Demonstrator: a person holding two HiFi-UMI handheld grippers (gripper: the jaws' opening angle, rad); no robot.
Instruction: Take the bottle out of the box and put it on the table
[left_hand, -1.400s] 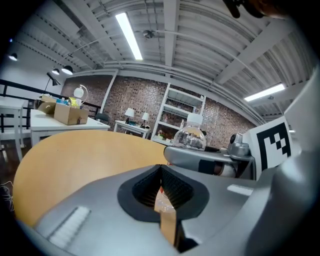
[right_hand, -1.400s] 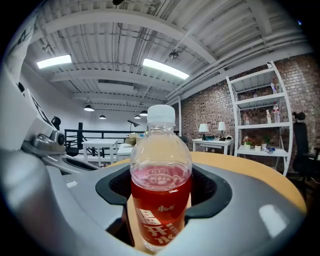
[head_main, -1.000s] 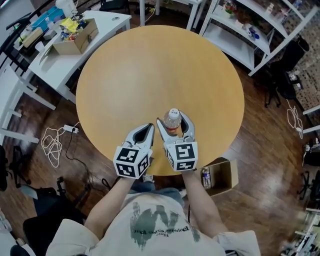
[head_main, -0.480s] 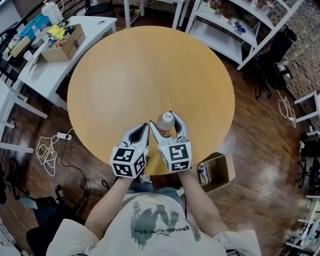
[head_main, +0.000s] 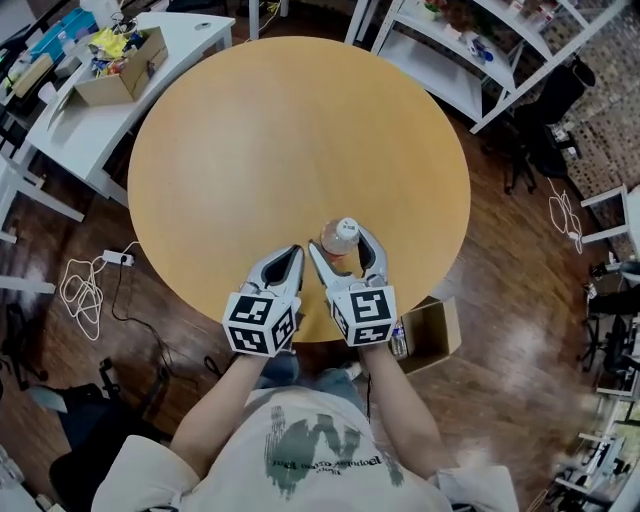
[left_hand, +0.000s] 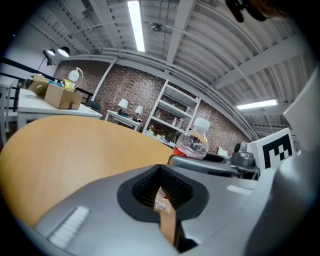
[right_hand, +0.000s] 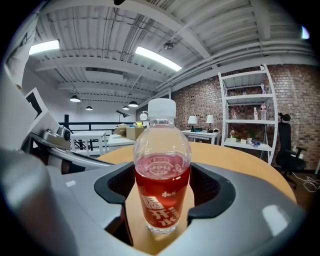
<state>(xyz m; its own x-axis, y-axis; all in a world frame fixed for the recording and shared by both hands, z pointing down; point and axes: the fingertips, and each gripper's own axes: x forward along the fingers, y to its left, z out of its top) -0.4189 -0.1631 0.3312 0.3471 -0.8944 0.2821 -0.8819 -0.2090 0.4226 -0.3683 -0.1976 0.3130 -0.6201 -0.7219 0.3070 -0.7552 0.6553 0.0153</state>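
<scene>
A clear bottle (head_main: 342, 240) of red drink with a white cap stands upright on the round wooden table (head_main: 290, 130), near its front edge. My right gripper (head_main: 343, 243) has a jaw on each side of the bottle (right_hand: 161, 180); the jaws are opening and the pads stand just off its sides. My left gripper (head_main: 291, 257) rests close to the left of it, shut with nothing between its jaws. In the left gripper view the bottle (left_hand: 192, 142) shows beyond the right gripper's jaw.
An open cardboard box (head_main: 435, 335) sits on the floor at the table's front right with another bottle (head_main: 398, 342) at its edge. A white desk with a carton of odds and ends (head_main: 110, 75) stands far left, white shelving (head_main: 470, 50) far right, and a cable (head_main: 85, 290) lies on the floor.
The right jaws stand slightly wider round the bottle. The bottle stays upright on the table, and both hands have barely moved; the head view has shifted a little.
</scene>
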